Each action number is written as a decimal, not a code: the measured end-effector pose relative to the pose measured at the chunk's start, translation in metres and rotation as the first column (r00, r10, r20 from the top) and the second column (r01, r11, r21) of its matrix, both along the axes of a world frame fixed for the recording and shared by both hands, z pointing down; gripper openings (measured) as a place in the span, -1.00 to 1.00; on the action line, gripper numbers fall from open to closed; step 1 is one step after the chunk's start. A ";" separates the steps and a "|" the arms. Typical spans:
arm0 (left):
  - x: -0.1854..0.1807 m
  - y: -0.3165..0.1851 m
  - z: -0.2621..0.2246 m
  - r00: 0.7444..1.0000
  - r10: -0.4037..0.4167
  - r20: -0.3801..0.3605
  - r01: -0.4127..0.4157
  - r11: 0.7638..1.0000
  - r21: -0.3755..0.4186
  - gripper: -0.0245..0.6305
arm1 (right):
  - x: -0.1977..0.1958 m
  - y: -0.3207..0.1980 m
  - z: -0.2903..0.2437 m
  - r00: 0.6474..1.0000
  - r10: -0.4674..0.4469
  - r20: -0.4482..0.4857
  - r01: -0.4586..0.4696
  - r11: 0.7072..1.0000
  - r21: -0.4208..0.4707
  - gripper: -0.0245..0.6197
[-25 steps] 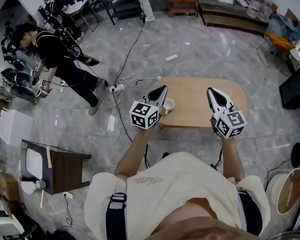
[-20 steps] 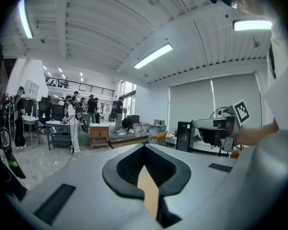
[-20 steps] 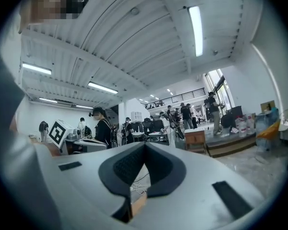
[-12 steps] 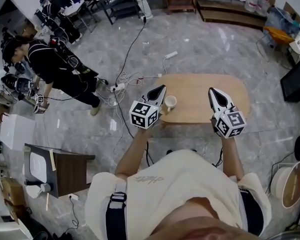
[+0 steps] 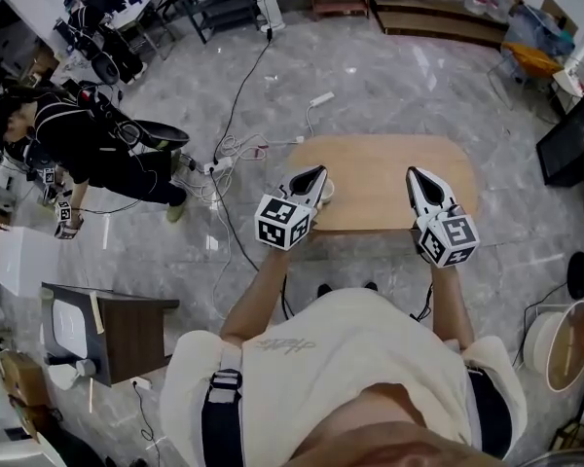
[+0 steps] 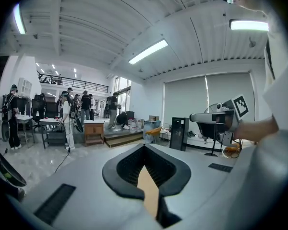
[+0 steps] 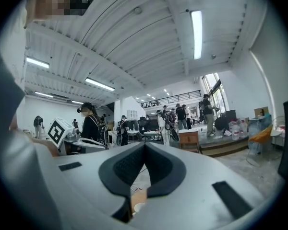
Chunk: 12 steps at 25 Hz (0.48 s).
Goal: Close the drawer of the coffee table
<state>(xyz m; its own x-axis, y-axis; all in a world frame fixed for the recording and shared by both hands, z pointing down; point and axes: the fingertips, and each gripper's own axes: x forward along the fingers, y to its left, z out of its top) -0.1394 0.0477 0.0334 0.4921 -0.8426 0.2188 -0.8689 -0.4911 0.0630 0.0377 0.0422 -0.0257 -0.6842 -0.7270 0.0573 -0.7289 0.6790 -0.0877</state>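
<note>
Over the near edge of a low, oval, light-wood counter (image 5: pixel 389 163), the person holds both tools side by side, pointing away from the body. The left tool (image 5: pixel 318 171), white with black pads and a cube of square markers at its back, has its tip above the counter's near-left part. In the left gripper view its black pads (image 6: pixel 122 169) are pressed together at the tips, and the narrow wedge behind them holds nothing, showing only the tan counter top beyond. The right tool (image 5: pixel 412 172), of the same make, reaches over the counter's near-right part, well apart from the left one, with its marker cube past the near edge. In the right gripper view its jaws likewise meet at the tips with nothing pinched.

A small white cup (image 5: pixel 327 192) stands on the counter just beside the left tool, partly hidden by it. The drawer of the counter does not show from above: only the top and its thin front edge are visible, so I cannot tell whether it is out or in.

The counter stands on a grey marbled floor (image 5: pixel 389 76). Loose cables (image 5: pixel 236 152) trail to its left, near a person in black clothing (image 5: pixel 78 144). A dark wooden cabinet (image 5: pixel 112 331) stands at the lower left.
</note>
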 end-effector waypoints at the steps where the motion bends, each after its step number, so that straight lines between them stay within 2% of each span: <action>1: -0.001 0.001 0.002 1.000 0.002 -0.001 -0.002 1.000 -0.005 -0.91 | 0.000 0.001 0.000 1.000 0.003 0.001 -0.003 1.000 -0.001 -0.95; 12: -0.003 0.006 0.002 1.000 0.000 -0.013 0.000 1.000 -0.011 -0.91 | -0.002 0.006 0.002 1.000 -0.012 0.000 0.012 1.000 -0.011 -0.94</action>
<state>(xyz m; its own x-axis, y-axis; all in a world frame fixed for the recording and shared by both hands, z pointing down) -0.1420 0.0533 0.0356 0.4946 -0.8405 0.2213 -0.8681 -0.4900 0.0794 0.0361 0.0479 -0.0236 -0.6931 -0.7179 0.0654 -0.7205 0.6869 -0.0951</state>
